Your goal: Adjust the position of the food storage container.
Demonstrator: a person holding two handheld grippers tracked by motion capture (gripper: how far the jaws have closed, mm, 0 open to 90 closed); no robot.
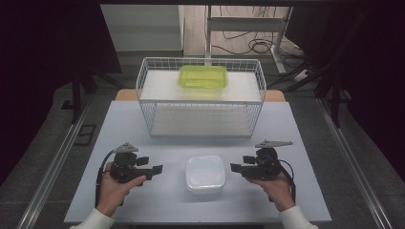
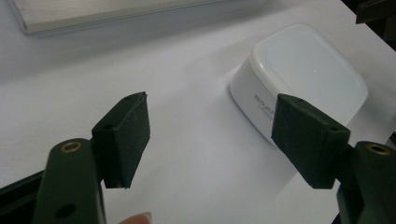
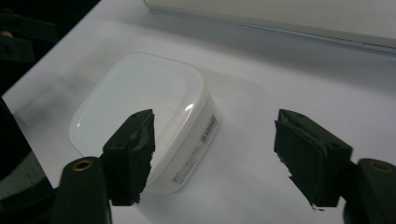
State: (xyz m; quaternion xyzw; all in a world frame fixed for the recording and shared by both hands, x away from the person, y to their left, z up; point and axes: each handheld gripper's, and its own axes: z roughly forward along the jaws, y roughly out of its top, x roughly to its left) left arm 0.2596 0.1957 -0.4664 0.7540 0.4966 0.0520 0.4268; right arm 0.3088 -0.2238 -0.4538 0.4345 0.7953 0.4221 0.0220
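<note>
White container lies between claws – left claw, right claw both wide open, empty; bare table around.

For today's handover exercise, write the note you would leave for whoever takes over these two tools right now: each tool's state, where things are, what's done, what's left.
Left tool: open, holding nothing, left of the white box.
Right tool: open, holding nothing, right of the box.
White box: on the table between the two tools, apart from both.
Green box: on the top shelf of the wire rack at the far side of the table.
Done: green box appears shelved.
Left: probably grasp the white box and place it on the rack.
</note>
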